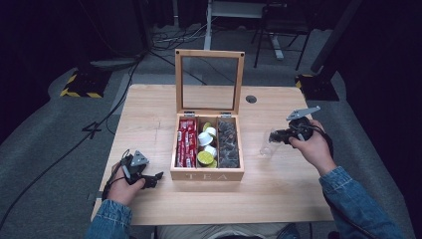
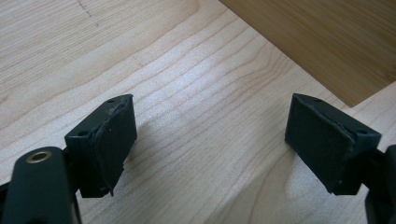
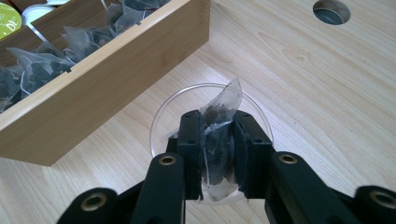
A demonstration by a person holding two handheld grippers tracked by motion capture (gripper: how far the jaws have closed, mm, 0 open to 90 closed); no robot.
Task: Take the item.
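Observation:
A clear glass (image 1: 266,147) (image 3: 161,122) stands on the table right of the wooden tea box (image 1: 207,175) (image 3: 121,70). My right gripper (image 1: 277,136) (image 3: 217,140) is shut on a see-through tea bag (image 3: 219,140) with dark leaves, held right over the glass's mouth. More such tea bags (image 1: 228,144) (image 3: 56,51) fill the box's right compartment. My left gripper (image 1: 155,178) (image 2: 210,140) rests open on the table at the box's front left corner, with bare wood between its pads (image 2: 114,140).
The box's glass lid (image 1: 209,82) stands upright at the back. Red packets (image 1: 186,142) fill its left compartment, white and green capsules (image 1: 206,147) the middle one. A round cable hole (image 1: 251,99) (image 3: 331,11) lies in the table (image 1: 278,189) beyond the glass.

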